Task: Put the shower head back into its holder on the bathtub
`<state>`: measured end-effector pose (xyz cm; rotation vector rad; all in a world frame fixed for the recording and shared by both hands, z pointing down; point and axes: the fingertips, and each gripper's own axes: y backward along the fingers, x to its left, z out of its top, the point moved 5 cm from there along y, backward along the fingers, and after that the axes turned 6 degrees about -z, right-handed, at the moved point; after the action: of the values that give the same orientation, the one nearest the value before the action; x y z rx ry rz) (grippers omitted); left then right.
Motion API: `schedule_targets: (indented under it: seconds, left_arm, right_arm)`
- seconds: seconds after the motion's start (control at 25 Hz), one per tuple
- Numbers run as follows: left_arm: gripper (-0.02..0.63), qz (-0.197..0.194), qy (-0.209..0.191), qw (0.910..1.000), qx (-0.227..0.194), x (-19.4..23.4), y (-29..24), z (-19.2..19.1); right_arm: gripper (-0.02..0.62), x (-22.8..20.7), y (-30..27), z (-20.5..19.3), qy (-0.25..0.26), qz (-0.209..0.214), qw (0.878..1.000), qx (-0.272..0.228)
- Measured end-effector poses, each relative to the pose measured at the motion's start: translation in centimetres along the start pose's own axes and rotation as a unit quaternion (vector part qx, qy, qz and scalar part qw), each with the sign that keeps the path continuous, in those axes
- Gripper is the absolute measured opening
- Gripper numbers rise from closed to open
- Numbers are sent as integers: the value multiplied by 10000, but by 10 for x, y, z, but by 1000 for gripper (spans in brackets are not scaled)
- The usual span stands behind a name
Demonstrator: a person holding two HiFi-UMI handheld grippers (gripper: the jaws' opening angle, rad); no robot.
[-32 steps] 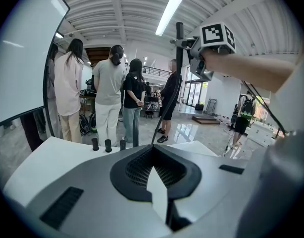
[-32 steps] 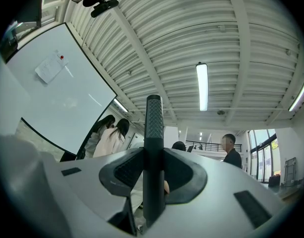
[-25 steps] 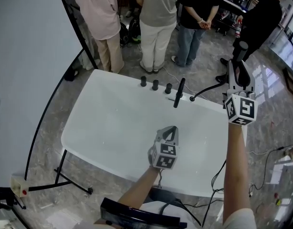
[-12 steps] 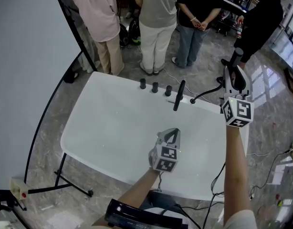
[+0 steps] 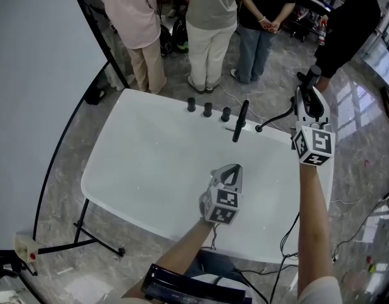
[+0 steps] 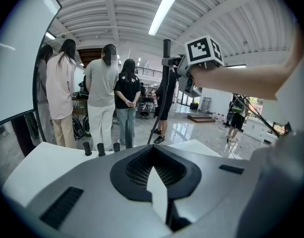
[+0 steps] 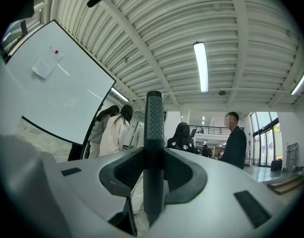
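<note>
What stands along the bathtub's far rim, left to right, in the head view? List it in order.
first knob → second knob → third knob → tall black post → hose → shower head, clamped in the right hand-held gripper

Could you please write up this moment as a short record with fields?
right gripper: shut on the shower head, at the bathtub's far right corner
left gripper: shut, empty, over the bathtub
hose: runs from the rim toward the shower head
rim fittings: three knobs and a black post, nothing resting on them
people: four stand beyond the bathtub
</note>
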<state>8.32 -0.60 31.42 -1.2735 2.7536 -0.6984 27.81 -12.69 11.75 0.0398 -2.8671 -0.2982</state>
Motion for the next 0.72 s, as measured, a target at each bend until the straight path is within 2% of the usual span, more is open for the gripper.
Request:
schedule_targets:
  seconds: [0.72]
  left_arm:
    - [2, 146, 128, 9998, -13, 6, 11, -9]
  right_arm:
    - [126, 15, 2, -34, -149, 50, 9992, 379]
